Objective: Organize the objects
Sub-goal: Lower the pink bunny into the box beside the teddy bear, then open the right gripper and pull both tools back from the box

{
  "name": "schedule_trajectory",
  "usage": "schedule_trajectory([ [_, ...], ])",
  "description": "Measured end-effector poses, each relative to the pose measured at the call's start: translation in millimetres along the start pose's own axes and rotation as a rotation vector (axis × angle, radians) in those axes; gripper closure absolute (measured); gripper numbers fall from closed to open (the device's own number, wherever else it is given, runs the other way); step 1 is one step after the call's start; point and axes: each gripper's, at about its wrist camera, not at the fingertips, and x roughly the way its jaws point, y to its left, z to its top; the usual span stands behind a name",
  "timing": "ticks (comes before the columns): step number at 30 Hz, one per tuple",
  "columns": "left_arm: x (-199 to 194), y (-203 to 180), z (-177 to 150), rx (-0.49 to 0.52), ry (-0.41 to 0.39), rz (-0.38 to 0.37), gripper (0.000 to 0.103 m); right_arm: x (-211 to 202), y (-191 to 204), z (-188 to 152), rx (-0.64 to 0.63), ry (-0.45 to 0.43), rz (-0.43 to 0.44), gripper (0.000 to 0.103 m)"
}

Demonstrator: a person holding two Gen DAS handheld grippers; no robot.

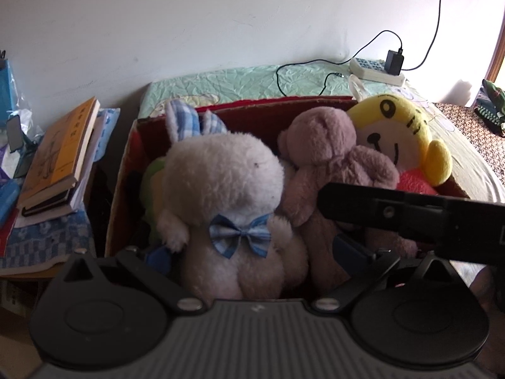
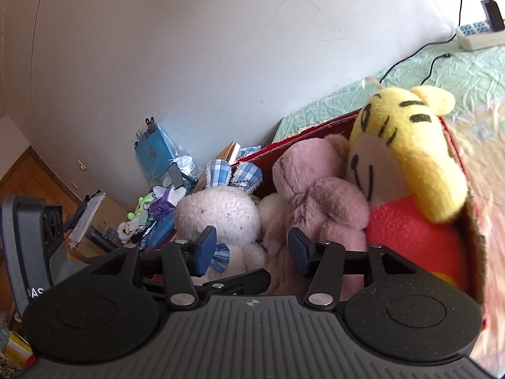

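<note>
A stack of books (image 1: pixel 60 154) beside the cardboard box (image 1: pixel 126 170) is shown plainly only in the left wrist view, while the white rabbit (image 1: pixel 227 195), pink bear (image 1: pixel 331 170) and yellow tiger (image 1: pixel 401 132) are seen packed in the box, over which the left gripper (image 1: pixel 252 255) is tilted down, spread wide, and the right gripper (image 2: pixel 249 249) is held partly open, nothing gripped.

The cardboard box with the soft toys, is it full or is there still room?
Nearly full. The cardboard box holds a white bunny, a pink bear and a yellow tiger packed side by side, heads above its rim.
</note>
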Motion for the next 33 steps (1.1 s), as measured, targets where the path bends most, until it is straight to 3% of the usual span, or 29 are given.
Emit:
schedule_trajectory([
  [11, -9, -16, -2, 0.002, 0.016, 0.079, 0.002, -21, -4, -5, -0.003, -0.043, -0.044, 0.048],
  [33, -48, -50, -10, 0.0, -0.027, 0.198, 0.001, -61, 0, -17, -0.026, -0.08, -0.148, 0.044],
])
